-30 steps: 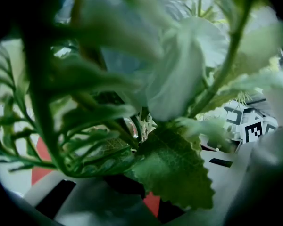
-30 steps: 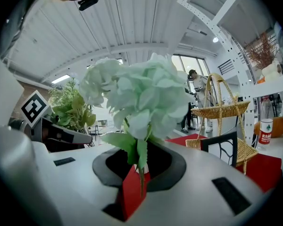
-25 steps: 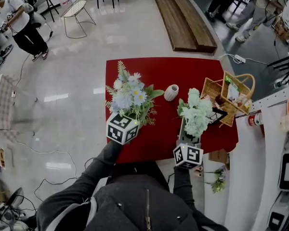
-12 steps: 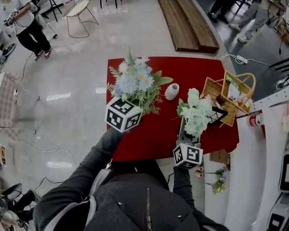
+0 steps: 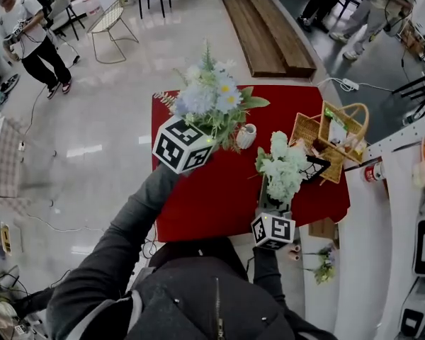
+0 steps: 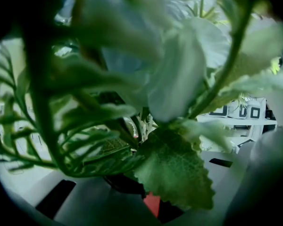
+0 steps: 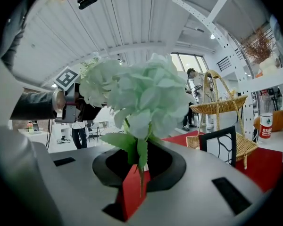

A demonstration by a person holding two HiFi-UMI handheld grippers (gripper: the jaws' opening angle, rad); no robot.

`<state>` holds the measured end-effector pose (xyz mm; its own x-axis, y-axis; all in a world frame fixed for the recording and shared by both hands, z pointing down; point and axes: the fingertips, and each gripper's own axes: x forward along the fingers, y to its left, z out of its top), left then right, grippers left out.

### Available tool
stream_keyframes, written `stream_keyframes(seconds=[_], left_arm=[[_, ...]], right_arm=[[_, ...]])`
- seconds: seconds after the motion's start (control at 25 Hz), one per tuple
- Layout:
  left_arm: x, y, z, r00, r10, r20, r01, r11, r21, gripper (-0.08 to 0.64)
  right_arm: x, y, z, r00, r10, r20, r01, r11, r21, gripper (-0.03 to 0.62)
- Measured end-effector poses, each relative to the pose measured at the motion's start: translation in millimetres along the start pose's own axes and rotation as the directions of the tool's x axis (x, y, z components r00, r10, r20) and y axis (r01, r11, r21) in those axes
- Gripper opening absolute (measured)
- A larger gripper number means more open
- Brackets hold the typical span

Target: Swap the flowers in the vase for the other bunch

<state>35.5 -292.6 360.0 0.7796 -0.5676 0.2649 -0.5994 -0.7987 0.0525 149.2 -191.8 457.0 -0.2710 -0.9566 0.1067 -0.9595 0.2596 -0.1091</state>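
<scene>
A small white ribbed vase stands empty on the red table. My left gripper is shut on the stems of a blue-and-white flower bunch, held up in the air just left of the vase. In the left gripper view its leaves and petals fill the frame and hide the jaws. My right gripper is shut on a pale green hydrangea bunch, upright over the table's near right part. In the right gripper view the hydrangea stem rises from between the red pads.
Two wicker baskets and a black wire frame stand at the table's right end. A white shelf unit with a red bottle runs along the right. Wooden planks lie on the floor beyond; people stand far off.
My left gripper has lifted the blue-and-white bunch up off the table and carried it right, toward the vase. The right gripper and its hydrangea have stayed put.
</scene>
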Motion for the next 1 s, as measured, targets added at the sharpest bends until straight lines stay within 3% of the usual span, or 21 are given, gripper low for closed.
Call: stream_keyframes(seconds=[0.28,1.0], left_arm=[[23.3,2.4,2.3,0.997,-0.054,-0.056,0.056,0.998,0.033,0.034],[89.0,9.3,-59.4,0.956,-0.165,-0.244,0.174,0.985,0.016,0.034]], right_arm=[[-1.3,1.8,-2.4,1.000,-0.002,0.004,0.002,1.000,0.005,0.052],[-6.5,0.0,-7.8,0.999,-0.029,-0.019,0.030,1.000,0.010,0.052]])
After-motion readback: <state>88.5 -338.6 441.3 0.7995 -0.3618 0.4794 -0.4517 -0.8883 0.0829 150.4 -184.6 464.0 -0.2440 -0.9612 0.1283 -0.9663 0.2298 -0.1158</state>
